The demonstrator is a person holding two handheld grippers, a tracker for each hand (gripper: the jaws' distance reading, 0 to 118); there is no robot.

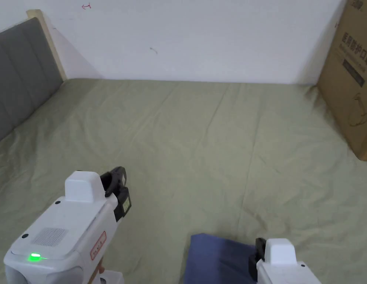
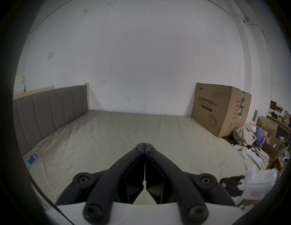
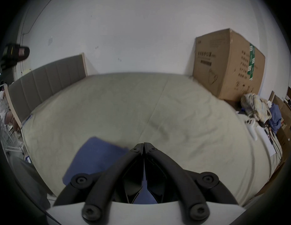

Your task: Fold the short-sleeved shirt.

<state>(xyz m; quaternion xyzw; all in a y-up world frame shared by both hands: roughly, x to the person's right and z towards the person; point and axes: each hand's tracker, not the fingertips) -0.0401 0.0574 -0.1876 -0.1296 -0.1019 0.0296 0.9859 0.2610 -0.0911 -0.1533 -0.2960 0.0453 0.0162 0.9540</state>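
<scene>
A blue shirt (image 1: pixel 216 259) lies bunched at the near edge of the green bed sheet (image 1: pixel 201 140). In the right gripper view the blue shirt (image 3: pixel 96 157) spreads to the left of the jaws, and a strip of its cloth runs up between them. My right gripper (image 3: pixel 144 145) is shut on that cloth; from the head view the right gripper (image 1: pixel 259 244) sits at the shirt's right side. My left gripper (image 1: pixel 120 173) hovers over bare sheet, left of the shirt. Seen from its own camera, the left gripper (image 2: pixel 144 145) is shut with nothing in it.
A large cardboard box (image 1: pixel 349 85) stands on the bed's far right corner. A grey padded headboard (image 1: pixel 20 74) lines the left side, with a white wall behind. A pile of clothes (image 2: pixel 245 136) lies beyond the box. A person (image 3: pixel 2 101) sits past the headboard.
</scene>
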